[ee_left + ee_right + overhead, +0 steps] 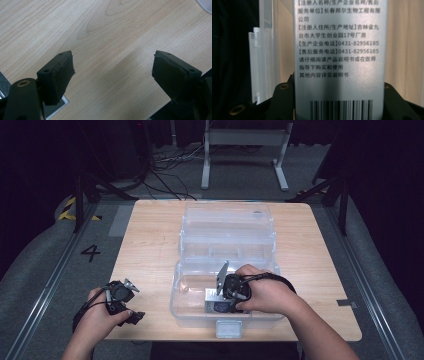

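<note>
R gripper (pixel 231 296) seen clamped on small silver printed box (pixel 339 50), held low inside clear plastic storage bin (pixel 190 312) at table (pixel 150 235) front; L gripper (pixel 112 72) spread, empty, over bare wood; risk judged: box snagged on bin wall if tilted.

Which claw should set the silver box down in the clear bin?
Right. The right claw is shut on the silver box, already inside the clear bin. The left claw is open, over bare table left of the bin.
</note>
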Demonstrator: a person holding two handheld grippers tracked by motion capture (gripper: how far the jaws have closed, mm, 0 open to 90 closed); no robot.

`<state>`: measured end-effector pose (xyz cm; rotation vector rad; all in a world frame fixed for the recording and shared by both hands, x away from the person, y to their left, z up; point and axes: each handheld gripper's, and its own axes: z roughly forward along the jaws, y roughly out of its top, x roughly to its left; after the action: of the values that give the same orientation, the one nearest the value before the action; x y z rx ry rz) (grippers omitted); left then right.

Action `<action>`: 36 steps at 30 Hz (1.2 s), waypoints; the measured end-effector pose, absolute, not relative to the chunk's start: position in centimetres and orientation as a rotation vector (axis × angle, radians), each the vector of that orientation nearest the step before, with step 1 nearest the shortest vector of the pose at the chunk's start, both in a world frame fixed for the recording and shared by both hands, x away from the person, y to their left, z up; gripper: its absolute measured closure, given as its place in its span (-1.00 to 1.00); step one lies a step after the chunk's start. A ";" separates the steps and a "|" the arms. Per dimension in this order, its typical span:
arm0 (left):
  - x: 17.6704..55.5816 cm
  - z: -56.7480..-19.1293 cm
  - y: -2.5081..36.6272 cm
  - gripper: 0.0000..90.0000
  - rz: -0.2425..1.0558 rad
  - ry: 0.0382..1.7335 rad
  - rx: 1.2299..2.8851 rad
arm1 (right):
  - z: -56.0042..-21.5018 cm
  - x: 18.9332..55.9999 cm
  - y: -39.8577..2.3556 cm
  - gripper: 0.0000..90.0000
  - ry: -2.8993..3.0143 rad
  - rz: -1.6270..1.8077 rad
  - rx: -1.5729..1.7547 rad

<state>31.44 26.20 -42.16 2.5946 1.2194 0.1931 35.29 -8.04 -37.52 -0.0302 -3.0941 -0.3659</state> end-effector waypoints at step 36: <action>31.4 -42.1 26.0 -0.60 0.191 1.225 2.595 | -40.9 35.8 -7.7 0.03 -3.072 -0.334 -0.055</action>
<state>31.41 26.02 -42.14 2.5951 1.2249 0.1911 35.85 -7.72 -40.89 -0.0549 -3.0724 -0.3342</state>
